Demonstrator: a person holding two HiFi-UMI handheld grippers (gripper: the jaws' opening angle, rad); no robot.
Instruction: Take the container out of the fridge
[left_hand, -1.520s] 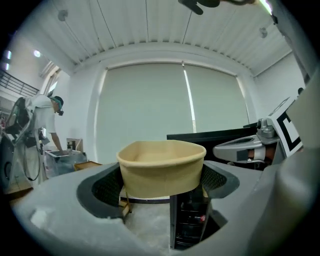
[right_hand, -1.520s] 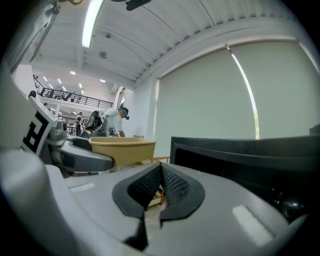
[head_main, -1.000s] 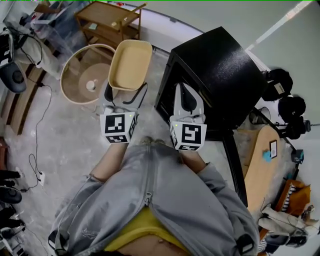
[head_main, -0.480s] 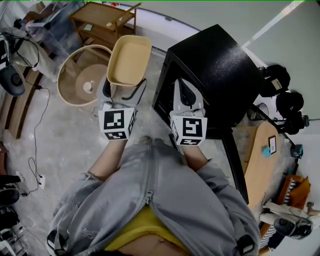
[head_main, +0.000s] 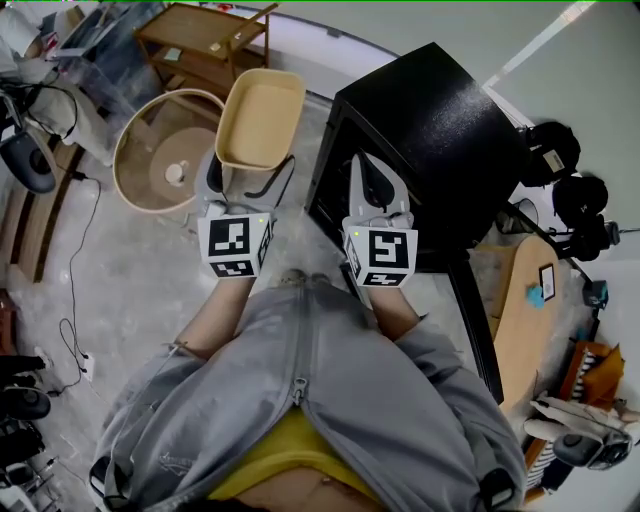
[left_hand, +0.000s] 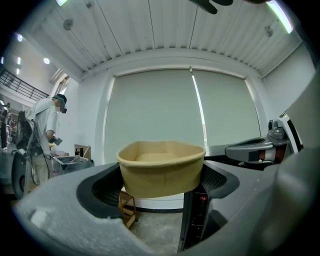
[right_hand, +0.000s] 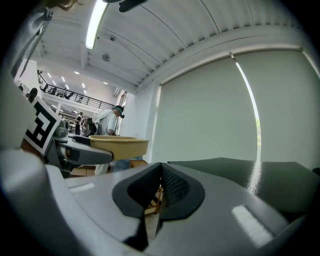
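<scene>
A tan, empty paper container (head_main: 260, 120) is held out over the floor to the left of the black fridge (head_main: 430, 150). My left gripper (head_main: 243, 190) is shut on the container, and in the left gripper view the container (left_hand: 161, 167) sits squeezed between the jaws with its rim bowed. My right gripper (head_main: 373, 190) hangs in front of the fridge's upper left corner, its jaws shut with nothing between them. The right gripper view shows the container (right_hand: 120, 145) at the left and the fridge's glossy top (right_hand: 245, 172) at the right.
A round wooden tub (head_main: 165, 150) stands on the floor to the left of the container, with a wooden shelf unit (head_main: 205, 45) behind it. A cable (head_main: 80, 240) trails over the floor at the left. A wooden table (head_main: 525, 320) with a blue object stands right of the fridge. A person (left_hand: 47, 125) stands far off.
Both grippers and the container have shifted only slightly; the view has moved a little. The left gripper still holds the container beside the fridge.
</scene>
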